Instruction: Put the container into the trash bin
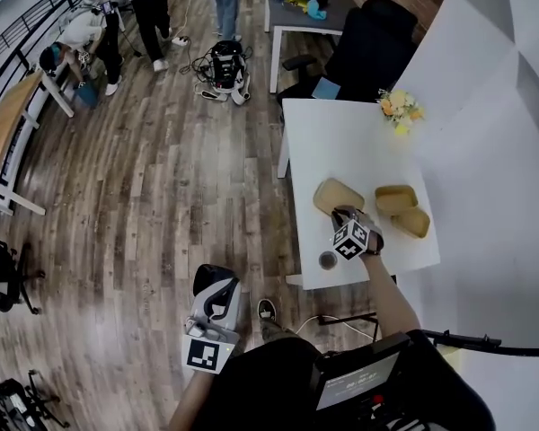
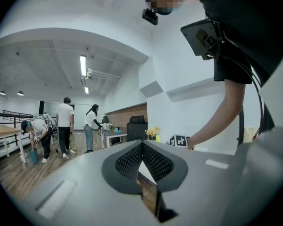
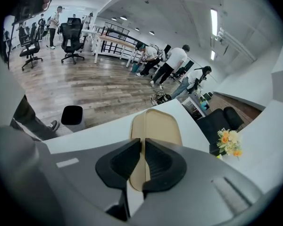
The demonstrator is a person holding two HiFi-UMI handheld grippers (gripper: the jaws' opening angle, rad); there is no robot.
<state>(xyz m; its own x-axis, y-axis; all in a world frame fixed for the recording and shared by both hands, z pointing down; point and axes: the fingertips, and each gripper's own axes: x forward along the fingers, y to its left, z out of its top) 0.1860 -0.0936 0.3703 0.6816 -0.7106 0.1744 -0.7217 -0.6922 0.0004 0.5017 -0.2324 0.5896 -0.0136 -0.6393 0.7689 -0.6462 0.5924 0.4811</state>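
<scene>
Far left on my feed, the left gripper (image 2: 141,144) sits out over the wooden floor (image 1: 162,196), well apart from the table (image 1: 341,142). Its own view shows its jaws tip to tip, with nothing between them.

Next comes a black bin (image 3: 73,115), which stands on the floor just beyond the table's left edge, its top open. I see it only in the right gripper view.

Further right, the right gripper (image 3: 142,142) is over the near part of the white table and angled downward. Its claw is nearly together, clamped on the near rim of the container (image 3: 156,126). That is a flat tan tray, and a strip of it fills the narrow gap between the pads. The rest of it stretches away from the jaws over the table top (whether it rests there or hangs clear, I cannot tell).

To the right of it, two other tan containers (image 1: 395,198) (image 1: 414,224) lie close together on the table, apart from the gripper. At the table's far right corner stands a small bunch of flowers (image 1: 398,106).
</scene>
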